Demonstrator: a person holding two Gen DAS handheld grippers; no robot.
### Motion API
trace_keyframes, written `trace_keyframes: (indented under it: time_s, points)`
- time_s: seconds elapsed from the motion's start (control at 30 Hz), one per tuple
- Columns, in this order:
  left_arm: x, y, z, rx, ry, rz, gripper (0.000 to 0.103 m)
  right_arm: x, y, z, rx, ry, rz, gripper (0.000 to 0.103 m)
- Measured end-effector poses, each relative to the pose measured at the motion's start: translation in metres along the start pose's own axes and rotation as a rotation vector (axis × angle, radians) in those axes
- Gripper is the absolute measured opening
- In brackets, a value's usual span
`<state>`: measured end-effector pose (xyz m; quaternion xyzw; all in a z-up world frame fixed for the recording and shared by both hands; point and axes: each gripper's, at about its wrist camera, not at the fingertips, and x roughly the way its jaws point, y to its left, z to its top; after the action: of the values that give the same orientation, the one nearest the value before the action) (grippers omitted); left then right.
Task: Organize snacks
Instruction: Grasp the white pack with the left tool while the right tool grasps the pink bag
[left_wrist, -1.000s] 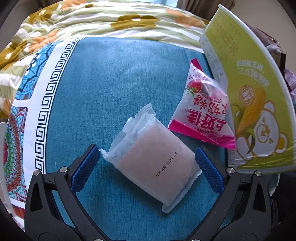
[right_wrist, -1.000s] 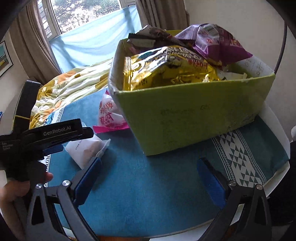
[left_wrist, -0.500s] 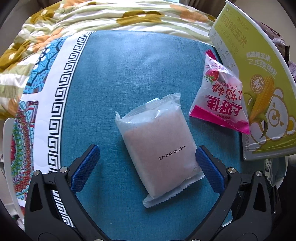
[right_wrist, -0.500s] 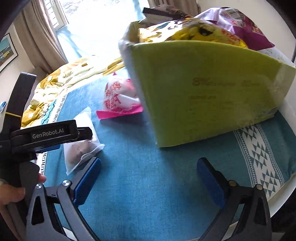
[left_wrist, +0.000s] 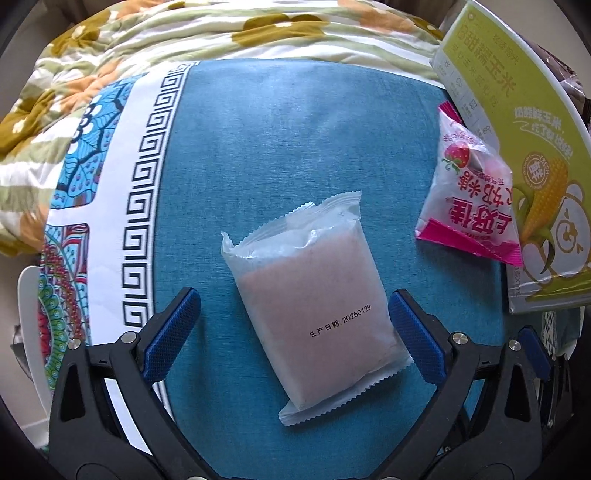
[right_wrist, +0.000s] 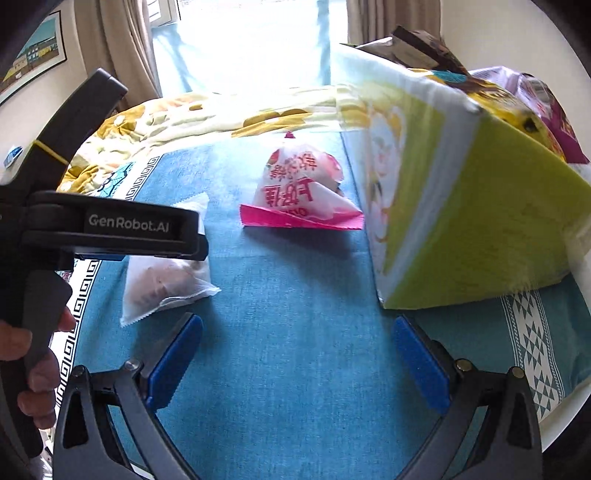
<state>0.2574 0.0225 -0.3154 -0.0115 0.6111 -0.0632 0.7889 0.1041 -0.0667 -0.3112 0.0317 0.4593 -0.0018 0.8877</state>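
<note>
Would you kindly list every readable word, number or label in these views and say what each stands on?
"生产日期: 20260129": white snack packet.
"GenRobot.AI": left gripper, seen from the right wrist.
"FRESH": round badge on the green box.
Pink strawberry packet and the box's other print: Chinese, upside down, not reliably readable.

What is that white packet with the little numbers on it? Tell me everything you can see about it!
The white packet is a flat, cloudy plastic wrapper with zigzag sealed ends and something pinkish-brown inside. A line of small black print with a date runs across it. It lies flat and a little slanted on the blue tablecloth, apart from the pink strawberry packet. The left gripper stands over it, jaws closing, blue pads on either side, not yet pressing it.
</note>
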Motion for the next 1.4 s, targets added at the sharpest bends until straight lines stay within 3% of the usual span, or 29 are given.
trace_keyframes:
  time_s: [0.23, 0.33, 0.4, 0.5, 0.67, 0.83, 0.97, 1.03, 1.1, 1.2, 1.27, 1.4]
  points:
    - [-0.014, 0.036, 0.002, 0.069, -0.012, 0.078, 0.097, 0.004, 0.03, 0.017, -0.06, -0.051, -0.012, 0.102]
    - [-0.014, 0.05, 0.001, 0.029, 0.008, 0.059, 0.097, 0.009, 0.041, 0.028, -0.052, -0.082, -0.063, 0.102]
    - [-0.018, 0.063, 0.003, -0.027, 0.006, 0.049, 0.091, 0.014, 0.046, 0.038, -0.015, -0.101, -0.094, 0.102]
    - [-0.022, 0.077, 0.009, -0.012, 0.001, 0.074, 0.091, 0.024, 0.054, 0.05, -0.002, -0.115, -0.177, 0.102]
    - [-0.018, 0.085, 0.01, -0.014, 0.025, 0.035, 0.091, 0.037, 0.051, 0.074, 0.058, -0.136, -0.216, 0.101]
    - [-0.01, 0.082, 0.011, -0.072, 0.048, -0.063, 0.091, 0.054, 0.046, 0.088, 0.085, -0.11, -0.251, 0.098]
    - [-0.001, 0.079, 0.01, -0.072, 0.054, -0.033, 0.091, 0.063, 0.041, 0.095, 0.113, -0.096, -0.259, 0.094]
    - [-0.003, 0.08, 0.009, -0.08, 0.032, -0.03, 0.087, 0.066, 0.041, 0.097, 0.113, -0.086, -0.264, 0.093]
    - [-0.004, 0.082, 0.009, -0.075, 0.02, -0.004, 0.076, 0.071, 0.041, 0.099, 0.109, -0.075, -0.269, 0.092]
    - [-0.006, 0.084, 0.011, -0.069, 0.003, -0.008, 0.069, 0.082, 0.037, 0.102, 0.113, -0.046, -0.257, 0.083]
    - [-0.007, 0.085, 0.011, -0.068, -0.006, -0.015, 0.067, 0.09, 0.03, 0.104, 0.138, -0.021, -0.241, 0.068]
    - [-0.009, 0.087, 0.01, -0.063, -0.024, -0.024, 0.065, 0.088, 0.027, 0.108, 0.132, -0.025, -0.221, 0.059]
